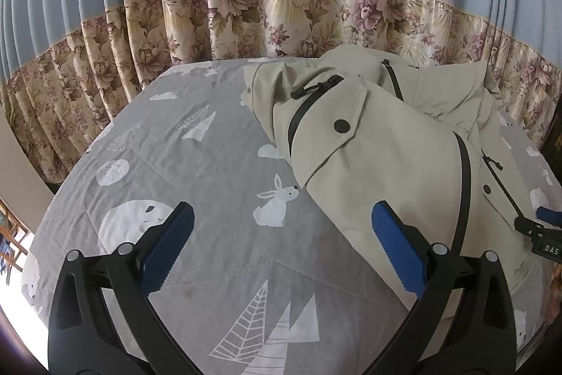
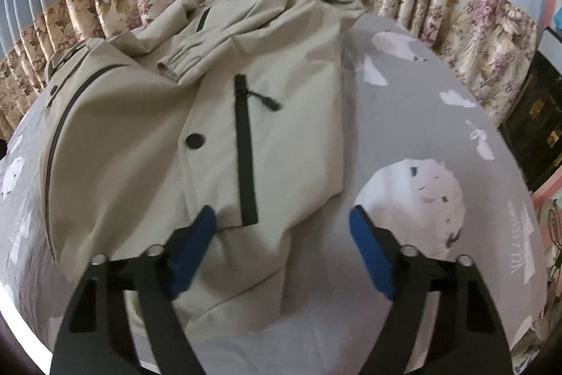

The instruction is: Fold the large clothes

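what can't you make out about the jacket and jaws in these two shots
- Jacket hem, right wrist view: hidden behind the right gripper frame.
- Jacket far side, left wrist view: cut off by the fisheye edge.
- Right gripper, left wrist view: only a tip shows.
- Jacket underside: hidden against the bedsheet.

The jacket (image 2: 140, 136) hid the bedspread (image 2: 404, 129) beneath it, motion blurred the right wrist view, and the right claw (image 1: 542, 227) was cut off at the left view's edge.
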### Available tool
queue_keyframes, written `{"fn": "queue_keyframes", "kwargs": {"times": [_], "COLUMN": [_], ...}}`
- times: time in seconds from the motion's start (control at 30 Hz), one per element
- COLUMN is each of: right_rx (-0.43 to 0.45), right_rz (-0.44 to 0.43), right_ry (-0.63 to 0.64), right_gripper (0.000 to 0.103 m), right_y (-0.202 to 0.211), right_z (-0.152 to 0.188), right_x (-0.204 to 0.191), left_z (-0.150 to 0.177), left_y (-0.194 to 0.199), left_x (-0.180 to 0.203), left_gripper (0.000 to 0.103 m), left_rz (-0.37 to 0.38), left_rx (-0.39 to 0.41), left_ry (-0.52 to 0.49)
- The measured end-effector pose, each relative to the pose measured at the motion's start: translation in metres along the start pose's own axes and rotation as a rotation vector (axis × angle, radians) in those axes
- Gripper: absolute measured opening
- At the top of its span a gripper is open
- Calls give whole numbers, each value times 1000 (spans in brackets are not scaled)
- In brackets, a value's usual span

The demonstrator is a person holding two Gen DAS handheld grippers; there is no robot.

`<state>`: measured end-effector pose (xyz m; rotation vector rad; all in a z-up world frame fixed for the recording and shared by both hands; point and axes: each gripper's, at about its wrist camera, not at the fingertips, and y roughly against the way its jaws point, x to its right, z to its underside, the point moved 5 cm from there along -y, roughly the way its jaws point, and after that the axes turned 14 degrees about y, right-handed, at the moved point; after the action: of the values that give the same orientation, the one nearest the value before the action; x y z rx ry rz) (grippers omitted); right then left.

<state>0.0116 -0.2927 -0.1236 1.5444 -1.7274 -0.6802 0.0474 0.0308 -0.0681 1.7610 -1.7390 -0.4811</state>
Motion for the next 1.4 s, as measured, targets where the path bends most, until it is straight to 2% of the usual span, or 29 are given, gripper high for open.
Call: {"fn": "queue_keyframes", "kwargs": {"times": [0.07,0.13,0.17,0.2,0.3,0.37,0.53,0.73,0.83,0.9,1.0,1.13,1.27,1.4], "right_rx": [-2,-3,-4,-2,14,39,127,217,213,170,146,141,140,137], "right_rz": [-10,-38,-59,-78,-80,-92,-66,105,191,240,194,210,197,185], "right_ry": [7,5,0,1,43,40,23,-30,-73,-79,-118,-86,-86,-97], "right_gripper": [64,50,40,38,18,13,11,10,10,10,10,10,10,11], "right_y": [-2,-3,-3,-3,2,9,37,81,90,80,64,56,54,52], "right_z": [0,0,0,-1,-4,-5,-15,-20,-14,-10,-2,-1,1,3], "right_x": [-3,-7,-8,-11,-18,-17,-7,41,72,87,99,93,95,97], "left_z": [2,2,3,3,4,4,2,-3,-4,-4,0,1,-10,-15], "left_y": [-2,-2,-3,-3,-2,-1,0,5,6,4,-4,-20,-38,-73], "left_x": [1,1,2,3,4,5,5,2,0,0,5,22,36,53], "left_gripper": [100,100,100,100,100,100,100,100,100,100,100,100,100,99], "left_rz": [1,0,0,0,3,4,0,-11,-19,-28,-27,18,65,70], "left_rx": [-8,-11,-13,-13,-14,-12,-6,5,8,5,-12,-15,4,-32], "left_ry": [1,-2,-4,-5,-7,-11,-9,-8,-5,-8,-32,-111,-135,-181]}}
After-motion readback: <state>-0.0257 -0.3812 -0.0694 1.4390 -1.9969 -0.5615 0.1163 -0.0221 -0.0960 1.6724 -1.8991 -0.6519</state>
